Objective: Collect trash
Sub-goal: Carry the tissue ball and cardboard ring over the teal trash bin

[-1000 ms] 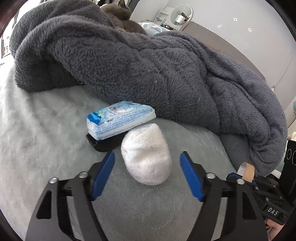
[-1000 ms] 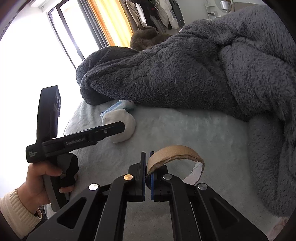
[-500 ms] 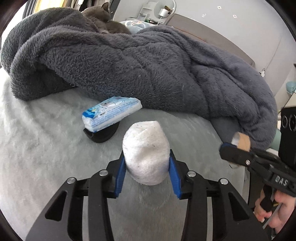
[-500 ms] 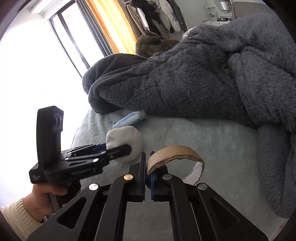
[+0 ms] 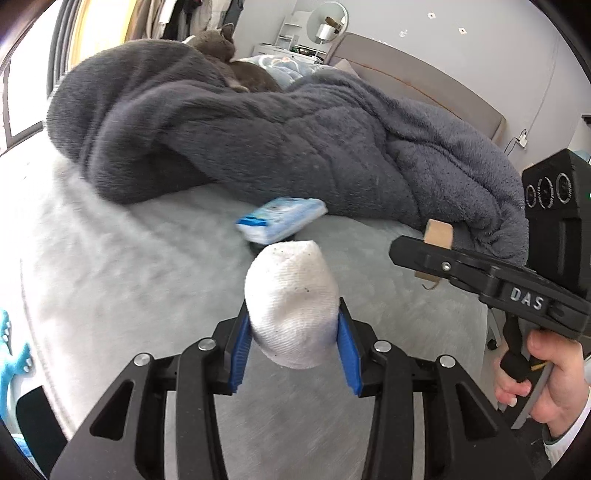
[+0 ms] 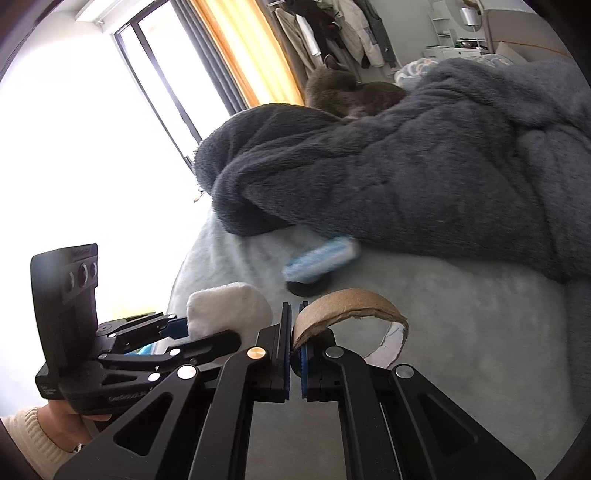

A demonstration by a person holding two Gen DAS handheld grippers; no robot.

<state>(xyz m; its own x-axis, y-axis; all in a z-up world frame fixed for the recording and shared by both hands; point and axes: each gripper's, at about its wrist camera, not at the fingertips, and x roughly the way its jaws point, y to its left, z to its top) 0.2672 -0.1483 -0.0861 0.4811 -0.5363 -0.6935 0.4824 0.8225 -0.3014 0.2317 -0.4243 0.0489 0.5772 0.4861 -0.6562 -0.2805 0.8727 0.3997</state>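
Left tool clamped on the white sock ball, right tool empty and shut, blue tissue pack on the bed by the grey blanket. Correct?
Not quite: the right tool is shut, but not empty. It pinches a strip of torn cardboard tube, as the right wrist view shows. The rest holds: left tool grips the white sock ball, blue tissue pack beside the grey blanket.

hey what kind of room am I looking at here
Most likely a bedroom. A fluffy grey blanket is heaped on a bed with a padded headboard, and clothes hang beside a curtained window.

Pale grey bed [image 5: 110, 266], dark fleece blanket [image 5: 295, 147] heaped, blue-white packet [image 5: 280, 216] atop black object [image 6: 308, 286]
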